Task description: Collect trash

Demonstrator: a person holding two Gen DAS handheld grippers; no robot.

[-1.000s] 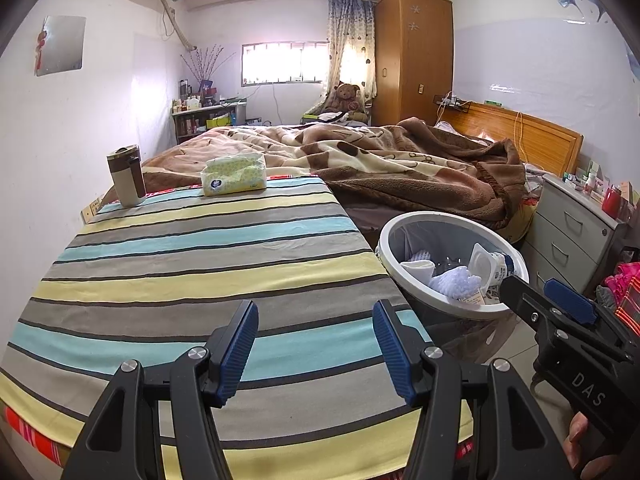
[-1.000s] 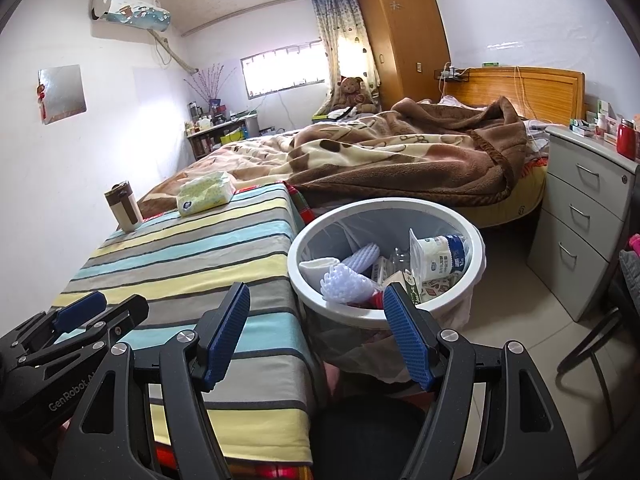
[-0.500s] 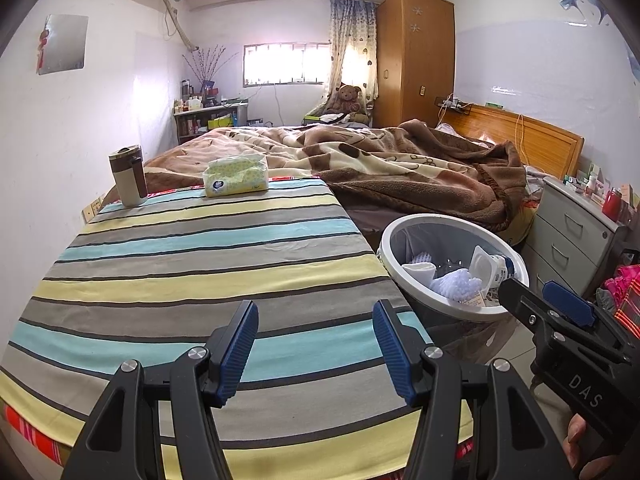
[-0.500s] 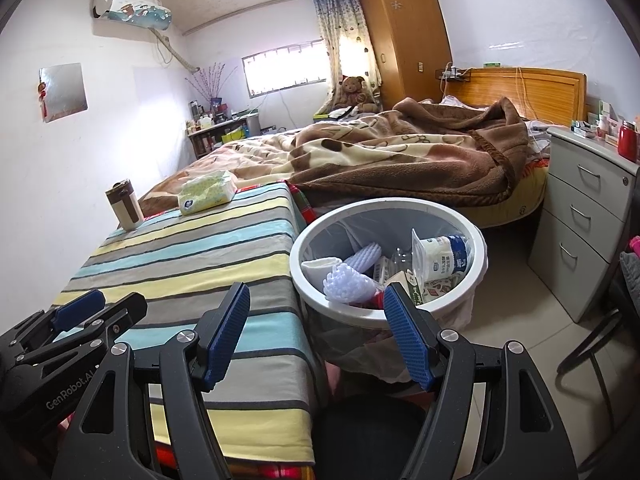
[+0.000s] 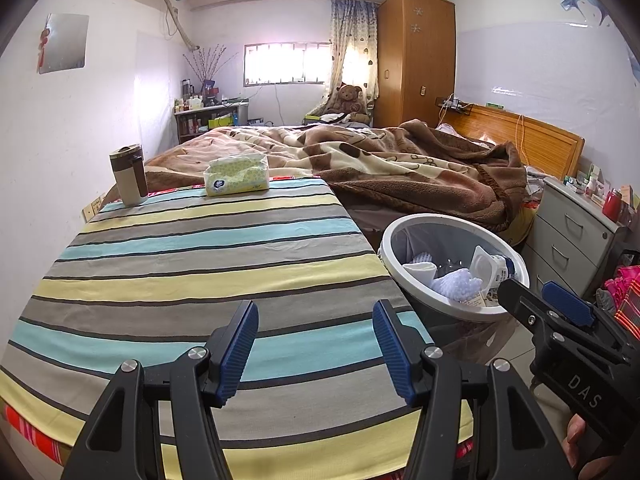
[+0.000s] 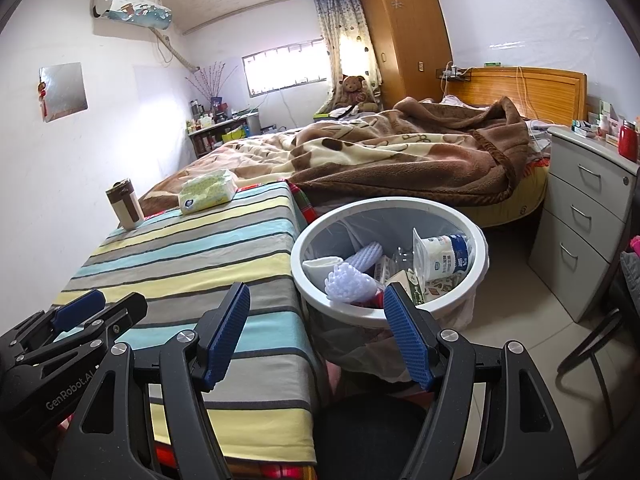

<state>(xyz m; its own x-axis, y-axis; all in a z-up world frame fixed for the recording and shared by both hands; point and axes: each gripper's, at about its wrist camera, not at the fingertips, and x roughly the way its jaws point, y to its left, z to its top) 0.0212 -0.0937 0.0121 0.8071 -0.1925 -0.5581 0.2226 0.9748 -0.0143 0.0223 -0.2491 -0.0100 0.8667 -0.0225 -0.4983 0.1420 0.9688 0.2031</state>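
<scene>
The left wrist camera sits just behind the left tongs (image 5: 316,346), low over the striped surface (image 5: 192,264), and looks slightly down across it toward the far window (image 5: 286,65), with the trash bin (image 5: 390,236) at the right of the frame. The right wrist camera sits just behind the right tongs (image 6: 316,336), close to the bin (image 6: 298,258) in the middle of its frame, with the surface (image 6: 188,248) at the left. Both views share the surface, the bin, the bed (image 5: 400,164) and the window, and each shows the other tongs at a lower corner.
</scene>
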